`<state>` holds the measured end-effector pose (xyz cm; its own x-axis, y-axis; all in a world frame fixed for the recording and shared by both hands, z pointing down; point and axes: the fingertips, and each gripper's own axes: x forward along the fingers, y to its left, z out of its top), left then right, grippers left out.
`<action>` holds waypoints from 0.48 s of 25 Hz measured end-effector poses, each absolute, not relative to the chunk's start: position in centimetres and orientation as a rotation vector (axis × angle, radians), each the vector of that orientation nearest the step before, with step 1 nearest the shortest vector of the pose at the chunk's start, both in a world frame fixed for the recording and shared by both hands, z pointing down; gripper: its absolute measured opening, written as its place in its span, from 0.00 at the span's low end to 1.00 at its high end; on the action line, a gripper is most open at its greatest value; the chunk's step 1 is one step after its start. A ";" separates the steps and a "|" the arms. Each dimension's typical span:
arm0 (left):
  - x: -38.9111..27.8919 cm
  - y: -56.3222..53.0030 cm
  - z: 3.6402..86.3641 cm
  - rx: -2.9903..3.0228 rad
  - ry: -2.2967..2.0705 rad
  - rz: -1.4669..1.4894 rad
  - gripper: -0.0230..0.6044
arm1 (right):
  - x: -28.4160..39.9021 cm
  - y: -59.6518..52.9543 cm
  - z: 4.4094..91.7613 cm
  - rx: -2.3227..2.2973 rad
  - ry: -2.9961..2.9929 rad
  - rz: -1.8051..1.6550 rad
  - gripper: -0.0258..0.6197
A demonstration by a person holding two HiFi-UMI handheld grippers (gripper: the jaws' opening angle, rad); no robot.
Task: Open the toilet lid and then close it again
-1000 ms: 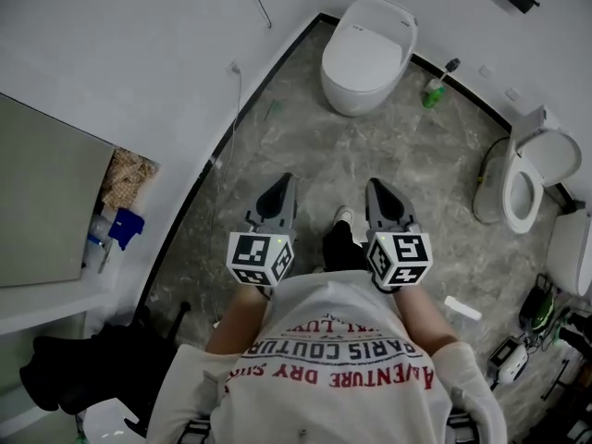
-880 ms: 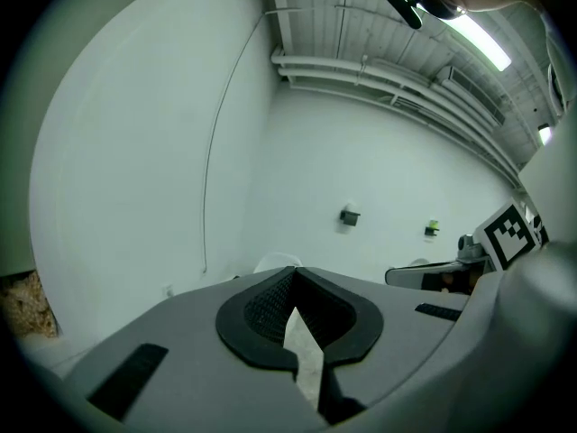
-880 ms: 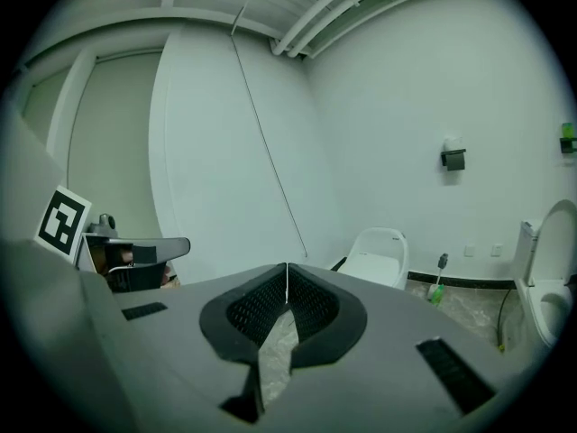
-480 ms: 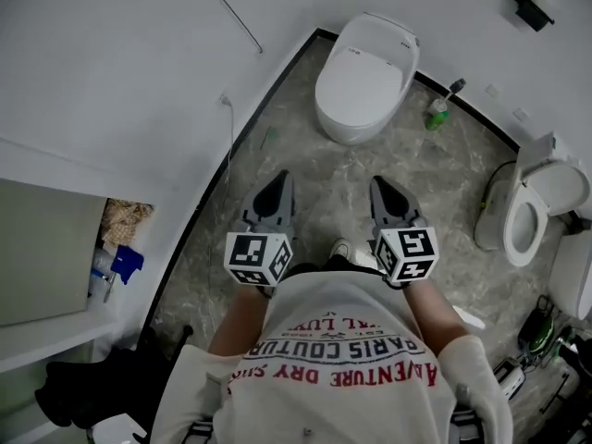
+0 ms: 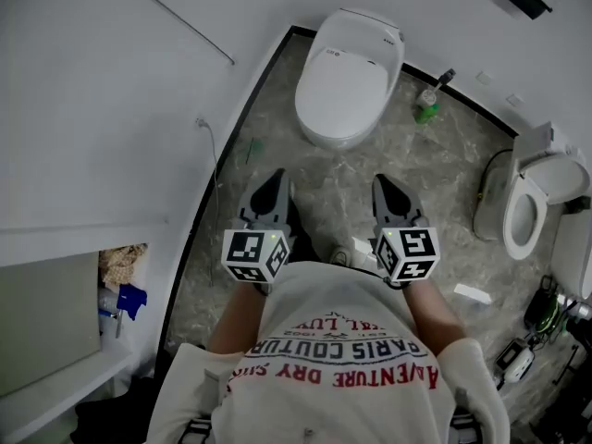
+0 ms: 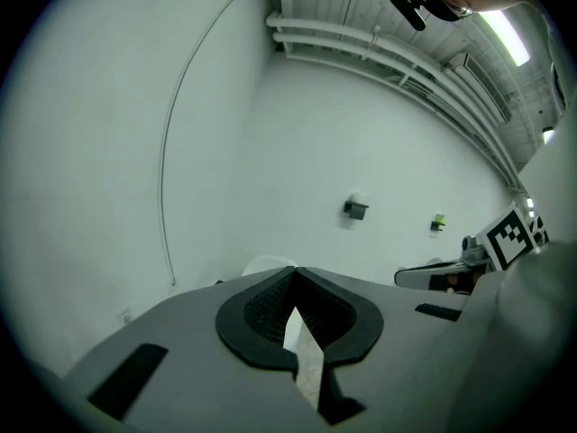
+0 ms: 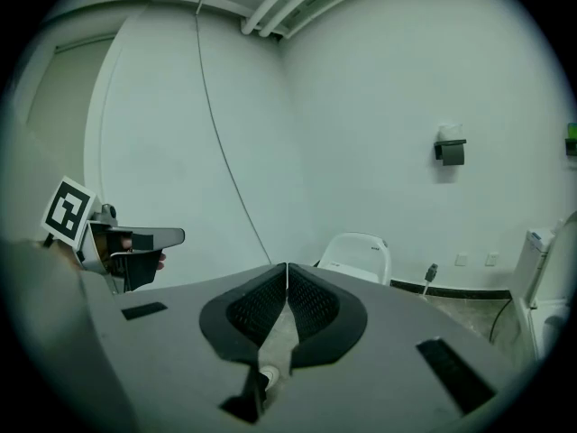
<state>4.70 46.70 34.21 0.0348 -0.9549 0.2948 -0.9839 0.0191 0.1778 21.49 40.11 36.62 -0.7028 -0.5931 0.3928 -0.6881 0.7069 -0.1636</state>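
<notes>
Grey veined floor tiles and bare white walls frame the left gripper and right gripper, each with ribbed black jaws pressed together on nothing, held side by side and aimed at the toilet well ahead by the wall. Its toilet lid, a smooth, glossy white oval, lies flat and closed. It looks rigid, fairly light and slippery, likely best caught under the front lip and lowered gently to avoid a slam.
</notes>
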 end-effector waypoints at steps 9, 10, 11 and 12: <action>-0.4 32.2 37.0 2.177 -1.667 0.174 0.05 | 16.5 29.3 38.6 1.313 -2.444 0.530 0.06; -1.2 31.0 37.1 2.200 -1.630 0.179 0.05 | 15.7 28.3 38.7 1.358 -2.427 0.547 0.06; -2.1 29.7 37.4 2.222 -1.594 0.188 0.05 | 14.8 27.4 38.9 1.402 -2.412 0.563 0.06; -3.1 28.5 37.6 2.242 -1.560 0.197 0.05 | 13.7 26.4 39.0 1.440 -2.397 0.577 0.06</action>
